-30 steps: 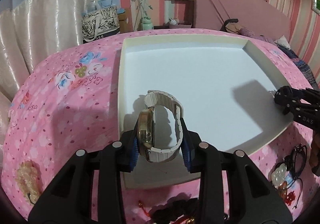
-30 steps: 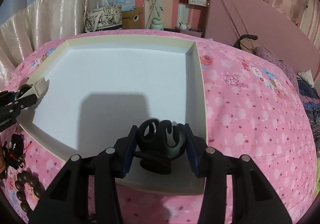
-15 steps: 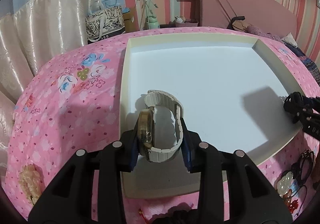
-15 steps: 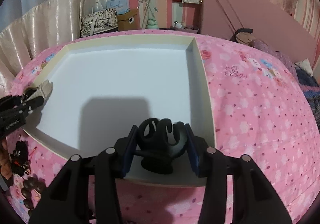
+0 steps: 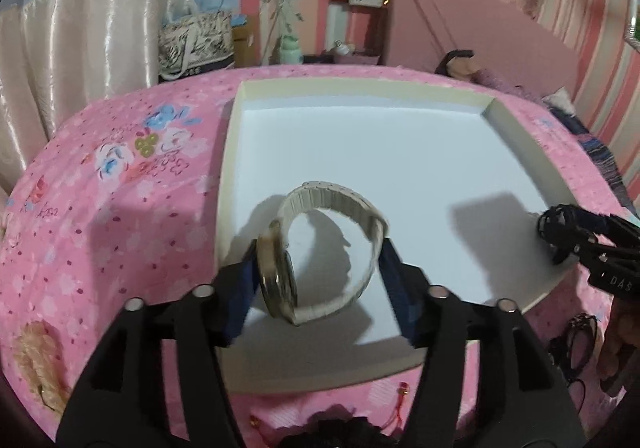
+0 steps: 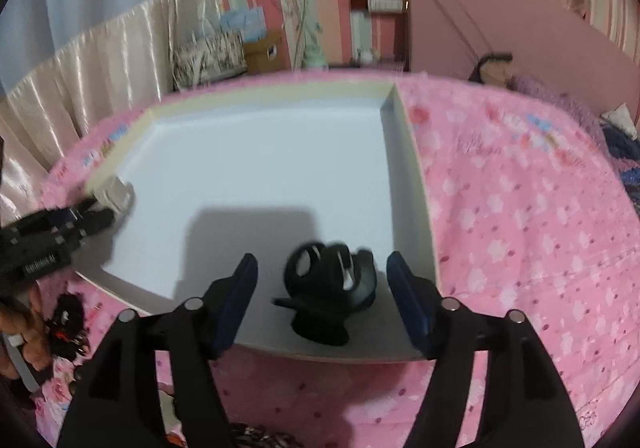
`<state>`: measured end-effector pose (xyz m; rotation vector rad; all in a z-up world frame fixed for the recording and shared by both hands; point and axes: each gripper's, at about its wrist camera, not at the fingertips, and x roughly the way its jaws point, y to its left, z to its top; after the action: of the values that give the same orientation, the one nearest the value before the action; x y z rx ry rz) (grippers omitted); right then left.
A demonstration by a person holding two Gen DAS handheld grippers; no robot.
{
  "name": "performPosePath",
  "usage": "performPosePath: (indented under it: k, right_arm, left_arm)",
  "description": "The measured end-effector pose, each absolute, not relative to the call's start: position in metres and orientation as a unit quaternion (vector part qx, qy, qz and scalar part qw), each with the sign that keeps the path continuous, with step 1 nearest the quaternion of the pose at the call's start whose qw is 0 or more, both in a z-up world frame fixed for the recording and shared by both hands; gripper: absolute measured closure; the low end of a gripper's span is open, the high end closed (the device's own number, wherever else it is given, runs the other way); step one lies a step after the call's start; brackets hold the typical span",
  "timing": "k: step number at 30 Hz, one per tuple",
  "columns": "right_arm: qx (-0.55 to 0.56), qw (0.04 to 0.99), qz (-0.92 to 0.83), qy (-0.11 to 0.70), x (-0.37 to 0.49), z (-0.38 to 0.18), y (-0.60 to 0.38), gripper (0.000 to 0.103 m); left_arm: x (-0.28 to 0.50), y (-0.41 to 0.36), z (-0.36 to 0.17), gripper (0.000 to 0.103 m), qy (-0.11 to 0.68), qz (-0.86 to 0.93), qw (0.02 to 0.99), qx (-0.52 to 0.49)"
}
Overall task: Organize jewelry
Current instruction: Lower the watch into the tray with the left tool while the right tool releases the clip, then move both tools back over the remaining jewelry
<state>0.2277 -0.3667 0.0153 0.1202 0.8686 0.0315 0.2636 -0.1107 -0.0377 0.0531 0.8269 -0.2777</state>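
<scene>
Both tongs just spread apart, letting the watch [image 5: 320,248] and black hair claw [image 6: 330,288] settle low in the tray [image 5: 360,96].

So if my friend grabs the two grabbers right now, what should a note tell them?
Left gripper: jaws have just opened; the watch stands between them, at most brushing the pads, near the white tray's front left corner.
Right gripper: jaws have just opened, clear of the black hair claw, which sits near the front right corner.
Done: watch and claw are in the tray.
Left: beads and dark pieces lie on the pink bedspread in front of the tray.
</scene>
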Motion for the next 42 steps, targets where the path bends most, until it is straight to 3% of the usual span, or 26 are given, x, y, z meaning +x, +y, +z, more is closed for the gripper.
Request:
performPosePath:
  k: [3, 8, 15, 21, 24, 28, 32, 36, 42]
  right_arm:
    - [0.062, 0.913, 0.015, 0.404, 0.222, 0.025, -0.364, 0.029]
    - [0.048, 0.925, 0.010, 0.377, 0.204, 0.038, -0.364, 0.021]
    - [0.046, 0.934, 0.015, 0.354, 0.151, 0.040, -0.376, 0.020]
    - [0.011, 0.935, -0.038, 0.354, 0.096, 0.037, -0.415, 0.020]
    - [0.054, 0.931, -0.061, 0.357, 0.079, 0.040, -0.447, 0.020]
    - [0.096, 0.927, -0.055, 0.359, 0.067, 0.039, -0.458, 0.021]
    - [0.094, 0.923, -0.028, 0.372, 0.070, 0.030, -0.433, 0.021]
    - [0.095, 0.922, 0.001, 0.376, 0.070, 0.023, -0.397, 0.021]
    - [0.073, 0.921, 0.028, 0.382, 0.059, 0.019, -0.354, 0.021]
  left_arm:
    - [0.258, -0.109, -0.034, 0.036, 0.394, -0.136, 0.909, 0.028]
    - [0.231, -0.098, -0.012, 0.017, 0.339, -0.170, 0.925, 0.022]
    - [0.177, -0.058, 0.011, 0.009, 0.283, -0.140, 0.948, 0.037]
    - [0.128, 0.008, 0.020, 0.009, 0.260, -0.099, 0.958, 0.064]
    - [0.111, 0.040, 0.022, 0.009, 0.251, -0.061, 0.963, 0.080]
    - [0.087, 0.075, 0.012, 0.009, 0.265, -0.079, 0.961, 0.010]
    - [0.078, 0.066, -0.003, 0.009, 0.288, -0.070, 0.955, 0.013]
    - [0.074, 0.055, -0.022, 0.009, 0.334, -0.115, 0.935, -0.045]
    - [0.061, 0.003, -0.029, 0.009, 0.349, -0.144, 0.925, 0.025]
